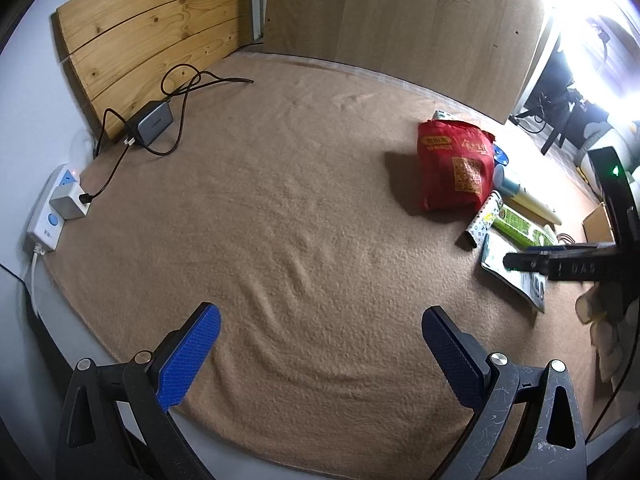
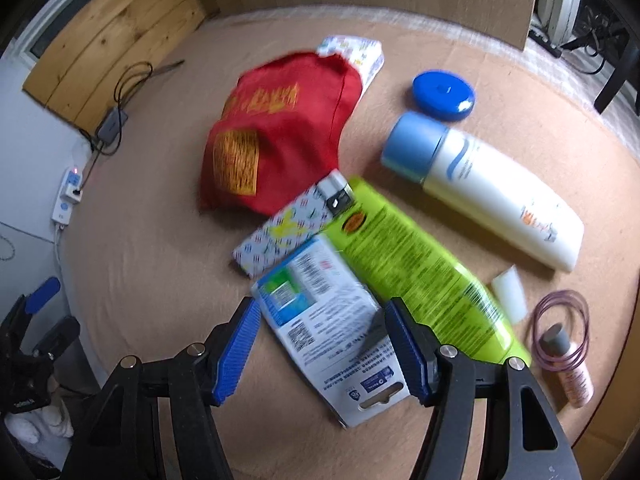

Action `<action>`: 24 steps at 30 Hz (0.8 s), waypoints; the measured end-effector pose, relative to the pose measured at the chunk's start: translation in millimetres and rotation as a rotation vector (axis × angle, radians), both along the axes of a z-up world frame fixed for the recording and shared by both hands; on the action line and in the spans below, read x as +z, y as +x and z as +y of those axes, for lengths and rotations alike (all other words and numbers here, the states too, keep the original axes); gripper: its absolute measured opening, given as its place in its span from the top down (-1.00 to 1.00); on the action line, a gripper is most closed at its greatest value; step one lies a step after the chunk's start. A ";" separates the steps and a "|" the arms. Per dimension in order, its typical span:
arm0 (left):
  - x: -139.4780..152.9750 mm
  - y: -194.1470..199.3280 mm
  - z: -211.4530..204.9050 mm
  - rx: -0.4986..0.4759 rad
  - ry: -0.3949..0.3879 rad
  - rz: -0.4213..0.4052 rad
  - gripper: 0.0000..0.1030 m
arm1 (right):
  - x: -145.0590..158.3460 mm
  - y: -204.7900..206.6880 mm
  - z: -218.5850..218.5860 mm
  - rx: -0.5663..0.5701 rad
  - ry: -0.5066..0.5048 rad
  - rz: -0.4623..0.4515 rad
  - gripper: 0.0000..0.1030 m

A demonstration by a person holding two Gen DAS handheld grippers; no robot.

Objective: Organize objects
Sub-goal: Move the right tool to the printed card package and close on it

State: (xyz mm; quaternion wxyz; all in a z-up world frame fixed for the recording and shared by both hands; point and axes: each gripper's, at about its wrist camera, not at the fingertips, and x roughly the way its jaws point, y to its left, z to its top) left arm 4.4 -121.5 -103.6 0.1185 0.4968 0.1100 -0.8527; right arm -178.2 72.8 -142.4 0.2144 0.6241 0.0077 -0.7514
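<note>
My right gripper (image 2: pixel 320 324) is open, its blue pads on either side of a white and blue flat packet (image 2: pixel 328 328) lying on the tan blanket (image 2: pixel 160 280). Beside the packet lie a lime green tube (image 2: pixel 416 264), a patterned box (image 2: pixel 288 228), a red bag (image 2: pixel 276 132), a white bottle with a blue cap (image 2: pixel 480 188) and a blue round lid (image 2: pixel 444 94). My left gripper (image 1: pixel 320 328) is open and empty above bare blanket, left of the pile. The red bag (image 1: pixel 454 164) and the right gripper (image 1: pixel 516 260) show in the left wrist view.
A power strip (image 1: pixel 52 204) and a charger with black cables (image 1: pixel 154 120) lie at the blanket's left edge by a wooden board (image 1: pixel 152 36). A small pink bottle (image 2: pixel 568 368), purple rubber bands (image 2: pixel 564 328) and a white eraser (image 2: pixel 510 292) lie at the right.
</note>
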 end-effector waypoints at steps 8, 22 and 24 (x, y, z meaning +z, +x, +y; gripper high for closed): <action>-0.5 4.5 -2.6 0.002 -0.002 -0.004 -0.99 | 3.7 24.4 -10.0 0.087 -0.004 -0.011 -0.20; -0.5 6.5 12.8 -0.007 -0.046 -0.025 -0.99 | -10.0 45.0 -43.5 0.354 0.209 0.089 -0.24; -2.1 6.0 16.4 -0.018 -0.026 -0.032 -0.99 | -11.2 43.7 -45.9 0.356 0.229 0.103 -0.25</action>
